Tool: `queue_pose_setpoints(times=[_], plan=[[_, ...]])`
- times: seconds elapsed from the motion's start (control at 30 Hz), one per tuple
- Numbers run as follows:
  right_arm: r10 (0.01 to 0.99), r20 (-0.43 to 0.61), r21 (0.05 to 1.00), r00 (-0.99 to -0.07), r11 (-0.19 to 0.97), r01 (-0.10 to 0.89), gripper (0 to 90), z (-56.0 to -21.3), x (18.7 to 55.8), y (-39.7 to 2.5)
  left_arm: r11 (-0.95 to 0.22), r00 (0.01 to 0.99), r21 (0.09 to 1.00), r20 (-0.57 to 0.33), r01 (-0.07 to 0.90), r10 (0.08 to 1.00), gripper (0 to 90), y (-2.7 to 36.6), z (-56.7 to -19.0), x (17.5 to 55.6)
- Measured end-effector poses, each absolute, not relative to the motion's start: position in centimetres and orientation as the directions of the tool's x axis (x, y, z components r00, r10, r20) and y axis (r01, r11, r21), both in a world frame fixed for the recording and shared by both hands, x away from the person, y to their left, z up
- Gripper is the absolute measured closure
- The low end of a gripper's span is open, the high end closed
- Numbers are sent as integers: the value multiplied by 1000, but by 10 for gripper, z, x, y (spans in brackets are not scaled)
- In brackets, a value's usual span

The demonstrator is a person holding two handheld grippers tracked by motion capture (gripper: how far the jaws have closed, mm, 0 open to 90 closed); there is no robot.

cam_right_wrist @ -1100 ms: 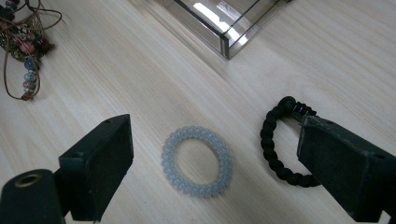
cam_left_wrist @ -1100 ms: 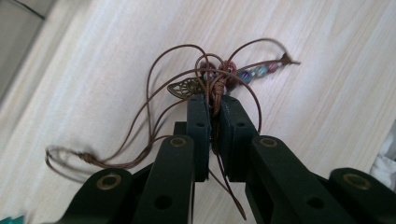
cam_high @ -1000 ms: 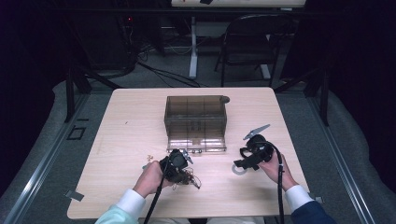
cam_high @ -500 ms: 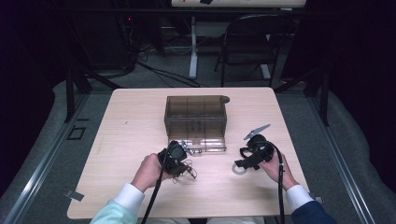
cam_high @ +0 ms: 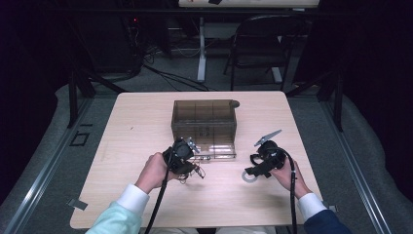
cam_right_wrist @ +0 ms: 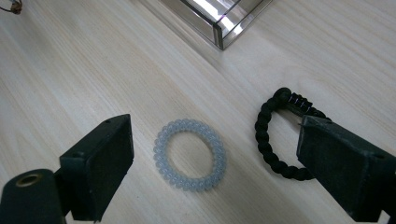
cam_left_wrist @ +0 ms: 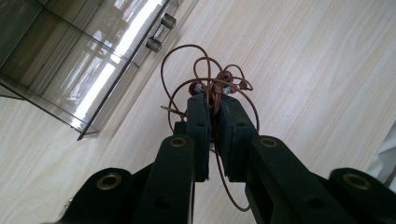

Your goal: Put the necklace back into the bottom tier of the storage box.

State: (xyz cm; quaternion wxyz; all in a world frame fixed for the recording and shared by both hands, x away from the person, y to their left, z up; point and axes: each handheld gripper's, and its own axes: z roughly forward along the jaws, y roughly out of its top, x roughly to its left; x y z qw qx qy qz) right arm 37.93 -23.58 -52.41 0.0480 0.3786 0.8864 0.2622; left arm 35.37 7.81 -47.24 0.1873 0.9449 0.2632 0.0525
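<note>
One cord necklace (cam_left_wrist: 215, 88) is pinched in the left gripper (cam_left_wrist: 212, 105) just beside the box (cam_high: 204, 122), probably headed in. Right gripper (cam_right_wrist: 210, 154) hangs wide open over the pale ring (cam_right_wrist: 190, 153), so closing on it looks next.

Left gripper (cam_left_wrist: 212, 105) black, flat rectangular jaws, brass-ringed screw holes, black cable trailing, pale mint sleeve with white cuff, right gripper (cam_right_wrist: 212, 161) black, navy sleeve with white cuff

Three bracelets in all: one brown cord bracelet (cam_left_wrist: 215, 91) with red beads, one pale bluish bead bracelet (cam_right_wrist: 190, 153), one black braided bracelet (cam_right_wrist: 275, 135). One smoky clear compartment box (cam_high: 204, 122). Two grippers, one desk (cam_high: 136, 122).
</note>
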Motion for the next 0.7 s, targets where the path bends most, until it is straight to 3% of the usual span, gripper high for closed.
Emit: queue_pose_setpoints(times=[0.7], plan=[[701, 114, 501, -704, 571, 650, 107, -525, 380, -236, -771, 833, 404, 38, 492, 551, 838, 75, -454, 376]])
